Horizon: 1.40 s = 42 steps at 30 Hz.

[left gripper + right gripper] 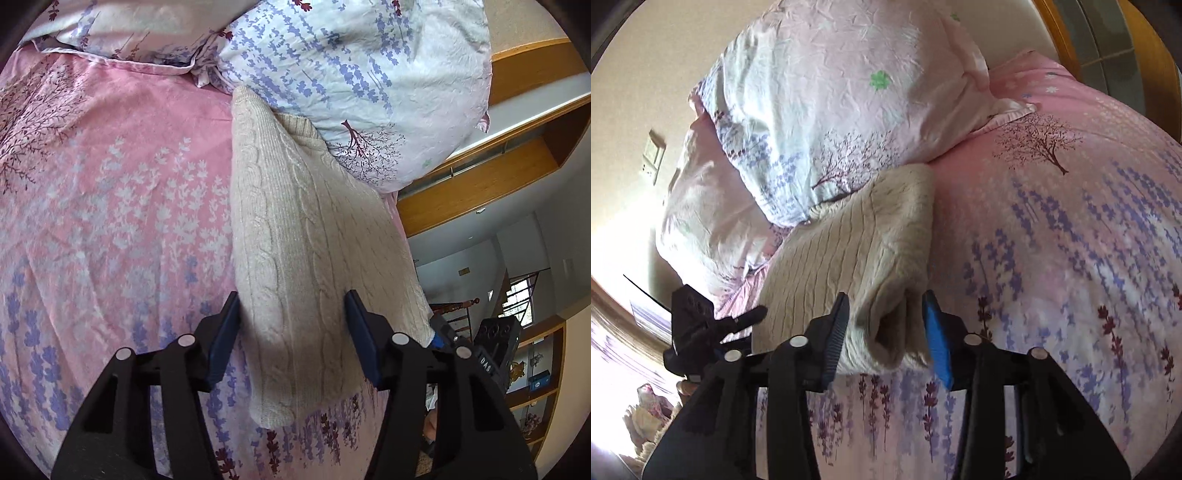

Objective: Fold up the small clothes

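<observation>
Cream knit sweater [306,258] folded on bed [110,221], far edge against pillow [351,74]. Left hand-held gripper [291,332] wide open, straddling near end, nothing held. Right hand-held gripper [886,332] likewise open around corner roll. Risk: thick knit springs open on release; pillow pushes fold askew.

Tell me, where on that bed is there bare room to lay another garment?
The open pink sheet beside the folded sweater, on the side away from the bed's edge, is bare. It is crowded by the pillow, which the sweater's far end touches, and around both grippers, whose fingers flank the sweater.
</observation>
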Tool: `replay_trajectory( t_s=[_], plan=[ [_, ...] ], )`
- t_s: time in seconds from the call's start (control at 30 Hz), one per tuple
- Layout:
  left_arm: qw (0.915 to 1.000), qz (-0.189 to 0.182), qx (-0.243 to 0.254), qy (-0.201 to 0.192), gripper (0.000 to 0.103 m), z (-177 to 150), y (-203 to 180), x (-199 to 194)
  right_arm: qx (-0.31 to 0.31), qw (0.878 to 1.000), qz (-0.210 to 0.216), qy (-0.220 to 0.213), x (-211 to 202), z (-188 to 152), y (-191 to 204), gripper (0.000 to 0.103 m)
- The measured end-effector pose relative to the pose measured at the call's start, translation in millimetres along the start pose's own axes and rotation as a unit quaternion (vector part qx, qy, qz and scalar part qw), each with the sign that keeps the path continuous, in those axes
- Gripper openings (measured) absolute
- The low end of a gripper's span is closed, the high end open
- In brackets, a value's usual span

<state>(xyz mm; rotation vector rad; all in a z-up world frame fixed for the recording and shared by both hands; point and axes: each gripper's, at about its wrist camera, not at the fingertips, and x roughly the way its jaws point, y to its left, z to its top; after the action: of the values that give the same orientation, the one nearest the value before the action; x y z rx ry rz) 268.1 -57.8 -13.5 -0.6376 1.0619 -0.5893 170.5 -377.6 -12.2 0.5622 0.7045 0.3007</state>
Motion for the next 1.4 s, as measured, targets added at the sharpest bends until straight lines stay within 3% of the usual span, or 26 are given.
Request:
replay_trajectory(
  t_s=[0.03,0.17,0.27,0.33,0.4,0.47,0.5,0.67,0.8,0.83,0.93,1.07,1.13,1.4],
  plan=[
    [1.0,0.004,0.003,-0.003,0.047,-1.7,-1.1,-0.5,-0.01,1.0,-0.008,0.002,3.2,-3.6,3.2,0.008],
    [0.9998,-0.001,0.016,-0.015,0.035,-11.1,-5.3,-8.6,-0.024,0.998,-0.029,-0.041,-11.0,-6.3,9.4,0.008],
    [0.9997,-0.002,0.02,-0.014,0.035,-18.4,-0.6,-10.1,0.002,0.998,-0.059,0.003,6.3,-10.7,-9.8,0.008],
    [0.9998,-0.003,0.018,-0.012,0.043,-18.1,2.5,-10.8,0.028,0.999,-0.036,0.021,12.7,-12.3,-22.1,0.009],
    [0.9999,-0.012,0.004,-0.005,0.051,-13.6,6.9,-12.2,0.045,0.999,-0.009,0.016,5.0,-4.5,-25.2,0.021],
    [0.9999,-0.001,-0.004,-0.013,0.068,-5.9,11.6,-15.8,0.065,0.998,0.013,0.0,-2.4,7.7,-30.5,0.072],
    [0.9998,0.003,-0.007,-0.017,0.074,-1.3,13.3,-16.0,0.072,0.997,0.024,-0.001,-1.8,14.6,-33.2,0.081],
    [0.9989,-0.006,-0.042,-0.021,0.076,21.5,21.0,-6.3,0.116,0.99,0.056,0.054,39.3,44.1,-44.2,0.083],
    [0.9989,-0.016,-0.042,-0.014,0.074,30.7,16.1,6.0,0.118,0.988,0.059,0.078,66.3,47.8,-42.2,0.082],
    [0.9989,-0.018,-0.041,-0.012,0.072,31.7,13.6,9.2,0.114,0.989,0.059,0.079,69.2,48.2,-40.4,0.077],
    [0.9991,-0.014,-0.039,-0.006,0.063,31.5,9.0,17.9,0.122,0.985,0.08,0.096,80.5,41.7,-40.7,0.051],
    [0.9993,-0.015,-0.033,-0.003,0.052,31.7,6.4,22.4,0.109,0.987,0.085,0.086,80.8,36.5,-36.7,0.038],
    [0.9994,-0.02,-0.029,-0.004,0.043,32.2,4.4,21.2,0.103,0.988,0.086,0.077,78.3,34.3,-32.6,0.034],
    [0.9996,-0.027,-0.009,-0.005,0.037,36.9,4.2,-0.8,0.062,0.995,0.07,0.043,65.6,34.1,-5.1,0.03]
  ],
)
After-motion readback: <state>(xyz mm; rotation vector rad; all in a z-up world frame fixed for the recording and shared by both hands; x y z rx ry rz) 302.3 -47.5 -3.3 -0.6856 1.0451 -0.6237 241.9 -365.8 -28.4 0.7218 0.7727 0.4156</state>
